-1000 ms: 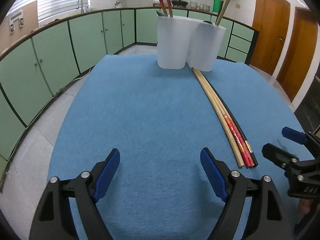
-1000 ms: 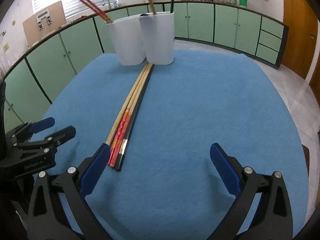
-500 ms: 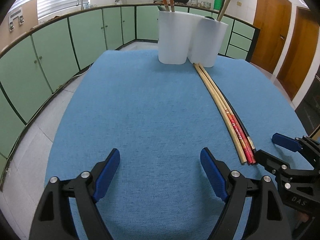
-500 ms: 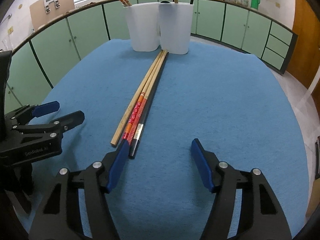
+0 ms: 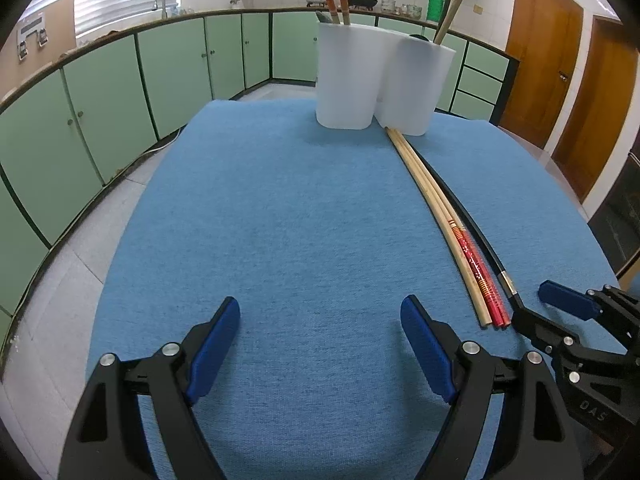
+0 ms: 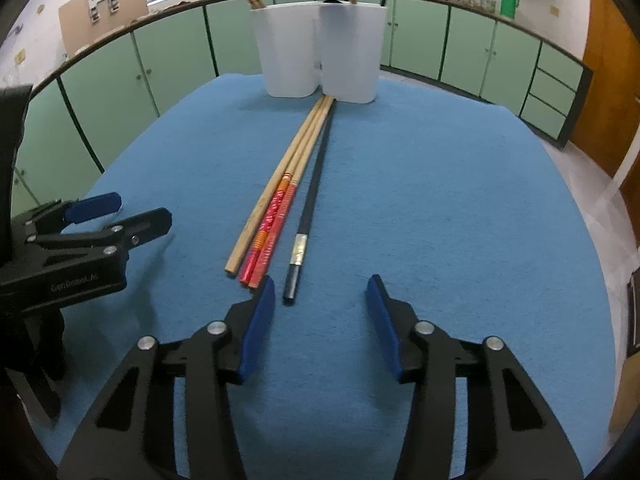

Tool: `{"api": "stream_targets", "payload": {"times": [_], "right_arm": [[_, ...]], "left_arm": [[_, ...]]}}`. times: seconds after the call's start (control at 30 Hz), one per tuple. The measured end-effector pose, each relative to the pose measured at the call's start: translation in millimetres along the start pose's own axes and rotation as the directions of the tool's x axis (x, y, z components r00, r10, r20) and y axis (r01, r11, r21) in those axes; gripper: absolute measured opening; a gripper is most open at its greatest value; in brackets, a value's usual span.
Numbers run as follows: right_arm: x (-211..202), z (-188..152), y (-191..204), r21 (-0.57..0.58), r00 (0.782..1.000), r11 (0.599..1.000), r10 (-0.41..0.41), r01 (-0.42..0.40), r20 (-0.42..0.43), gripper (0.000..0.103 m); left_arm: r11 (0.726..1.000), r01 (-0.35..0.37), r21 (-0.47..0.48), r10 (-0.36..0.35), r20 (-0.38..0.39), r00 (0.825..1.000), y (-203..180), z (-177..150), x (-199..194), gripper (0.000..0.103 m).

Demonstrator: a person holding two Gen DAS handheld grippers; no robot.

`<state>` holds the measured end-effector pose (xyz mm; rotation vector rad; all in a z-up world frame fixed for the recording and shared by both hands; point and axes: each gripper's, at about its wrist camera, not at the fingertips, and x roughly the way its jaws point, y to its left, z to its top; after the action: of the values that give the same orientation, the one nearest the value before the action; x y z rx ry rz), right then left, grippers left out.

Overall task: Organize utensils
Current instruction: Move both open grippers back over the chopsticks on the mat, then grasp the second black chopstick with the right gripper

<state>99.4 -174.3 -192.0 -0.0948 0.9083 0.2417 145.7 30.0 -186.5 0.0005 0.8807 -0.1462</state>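
Closing now, the right hand-held gripper (image 6: 320,316) has crept up on the near ends of the chopsticks and split the black one off.

Nothing gripped yet: the black chopstick (image 6: 310,204) tip lies just ahead of its narrowing jaws, near the left pad, untouched; beside it rest the red pair (image 6: 272,228) and the pale wooden chopstick (image 6: 276,196); left hand-held gripper (image 5: 320,344) waits wide and empty over the blue worktop (image 5: 280,220); farthest off, the white holder (image 6: 320,52) with chopsticks already standing; black looks next to go.
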Motion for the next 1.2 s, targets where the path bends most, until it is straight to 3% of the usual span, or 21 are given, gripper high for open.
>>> {"api": "stream_targets", "payload": {"times": [0.3,0.47,0.77,1.07,1.2], "right_arm": [[3.6,2.8,7.7,-0.008,1.000,1.000,0.000,0.000,0.002,0.024],[7.0,5.4,10.7,-0.008,1.000,1.000,0.017,-0.017,-0.003,0.008],[2.9,2.6,-1.8,0.026,1.000,1.000,0.010,-0.010,-0.003,0.006],[-5.7,-6.8,-33.4,0.088,0.999,0.995,-0.043,0.043,-0.003,0.006],[-6.3,-8.5,-46.0,0.113,0.999,0.992,-0.053,0.053,-0.002,0.006]], "left_arm": [[1.000,0.001,0.009,-0.001,-0.002,1.000,-0.1,0.7,0.4,0.081],[1.000,0.003,0.014,-0.003,-0.002,1.000,-2.1,0.6,0.5,0.081],[0.999,0.031,0.014,-0.030,-0.008,1.000,-8.6,-1.9,-1.7,0.081],[0.994,0.105,0.038,-0.104,-0.025,0.994,-38.8,-6.5,-2.5,0.081],[0.994,0.098,0.054,-0.097,-0.032,0.995,-50.9,-6.3,1.2,0.081]]}}
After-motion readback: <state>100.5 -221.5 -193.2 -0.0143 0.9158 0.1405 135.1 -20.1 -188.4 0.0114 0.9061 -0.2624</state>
